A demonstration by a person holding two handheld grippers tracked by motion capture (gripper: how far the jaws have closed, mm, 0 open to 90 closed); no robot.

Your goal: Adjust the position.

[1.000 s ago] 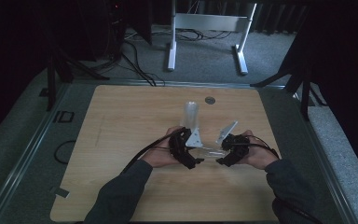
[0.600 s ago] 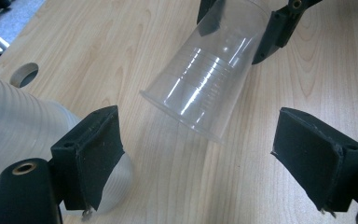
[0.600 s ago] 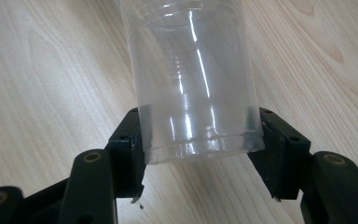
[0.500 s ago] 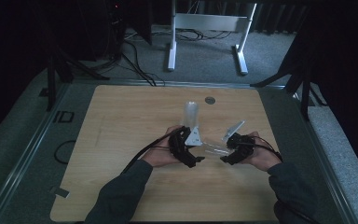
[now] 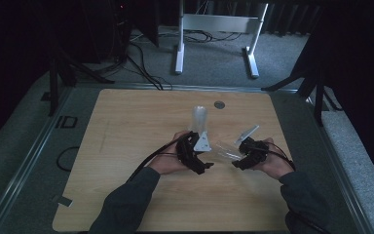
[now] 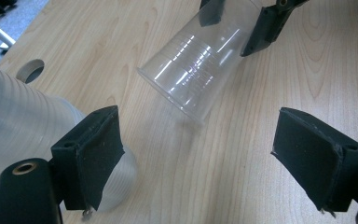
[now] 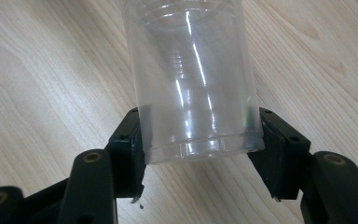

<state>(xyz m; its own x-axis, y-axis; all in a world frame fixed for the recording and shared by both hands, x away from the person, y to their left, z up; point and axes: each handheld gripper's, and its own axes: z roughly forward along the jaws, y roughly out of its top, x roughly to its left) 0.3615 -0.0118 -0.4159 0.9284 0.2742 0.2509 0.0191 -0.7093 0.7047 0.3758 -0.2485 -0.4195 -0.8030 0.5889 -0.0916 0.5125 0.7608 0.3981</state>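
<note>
A single clear plastic cup (image 7: pixel 193 88) lies tilted just above the wooden table (image 5: pixel 126 146), and my right gripper (image 7: pixel 200 140) is shut on its base end. In the high view that cup (image 5: pixel 225 150) points its mouth leftward from the right gripper (image 5: pixel 238 158). From the left gripper view the cup (image 6: pixel 198 65) hangs ahead of the open left gripper (image 6: pixel 205 158), which has nothing between its pads. A stack of clear cups (image 5: pixel 199 118) stands upright just beyond the left gripper (image 5: pixel 203 163). That stack (image 6: pixel 18 116) sits outside the left pad.
A round cable hole (image 5: pixel 218 104) sits in the table near its far edge. Past the table stands a white metal frame (image 5: pixel 214 29) on grey carpet. Cables trail off the table's left side (image 5: pixel 65 156). Bare wood lies to the left and in front.
The right gripper has shifted a little to the right with the single cup, away from the stack. The left gripper has hardly moved.
</note>
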